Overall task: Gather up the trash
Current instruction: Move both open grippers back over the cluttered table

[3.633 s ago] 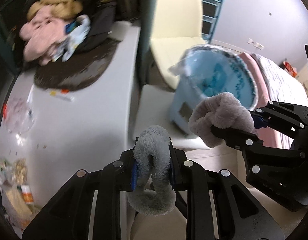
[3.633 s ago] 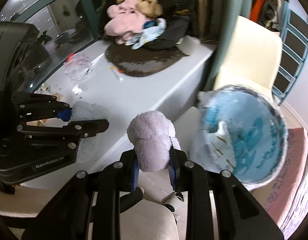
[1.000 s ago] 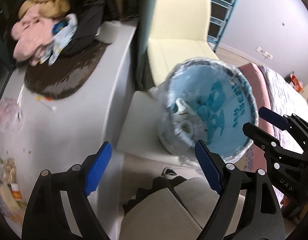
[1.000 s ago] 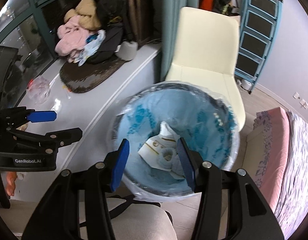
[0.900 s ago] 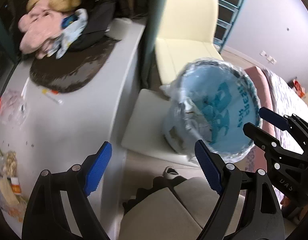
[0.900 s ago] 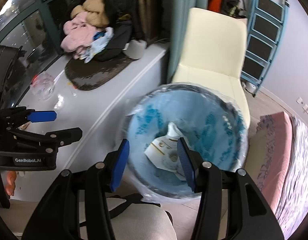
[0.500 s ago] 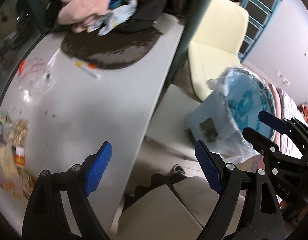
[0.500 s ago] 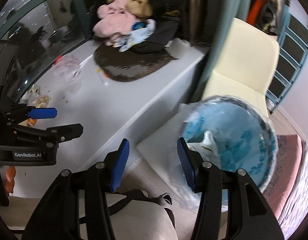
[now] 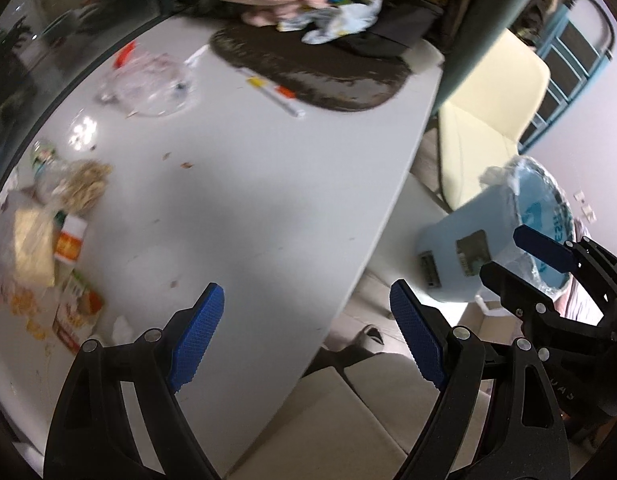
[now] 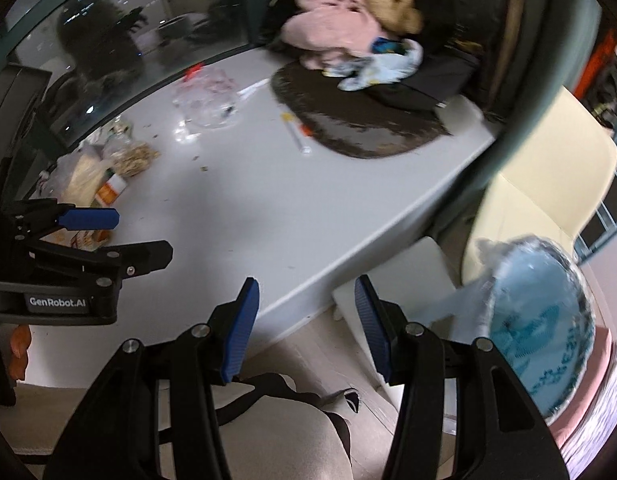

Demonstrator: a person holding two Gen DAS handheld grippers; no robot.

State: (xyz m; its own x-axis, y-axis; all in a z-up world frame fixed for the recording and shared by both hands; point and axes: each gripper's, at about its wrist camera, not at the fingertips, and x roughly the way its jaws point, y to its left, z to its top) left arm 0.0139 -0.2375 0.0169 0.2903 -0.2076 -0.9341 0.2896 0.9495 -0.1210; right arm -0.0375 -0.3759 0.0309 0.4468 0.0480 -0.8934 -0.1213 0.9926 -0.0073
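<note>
Nearest the cameras, the left gripper (image 9: 306, 336) hung with its blue pads spread wide and nothing between them, over the near edge of the white table (image 9: 244, 184). The right gripper (image 10: 304, 330) was also released, its jaws parted less widely and empty, above the gap between table and floor. Just beyond, on the left near part of the table, lay a heap of trash (image 9: 56, 248): snack packets, crumbs and a small orange-and-white box. To the right, off the table, stood the blue bin (image 10: 544, 320) lined with a clear bag, beside a cream chair (image 10: 548, 184). Farther along the table lay a crumpled clear plastic bag (image 9: 148, 80) and a thin white stick (image 9: 274, 92). Farthest back, a dark oval mat (image 10: 360, 128) carried a pile of pink and tan clothes (image 10: 344, 28).
</note>
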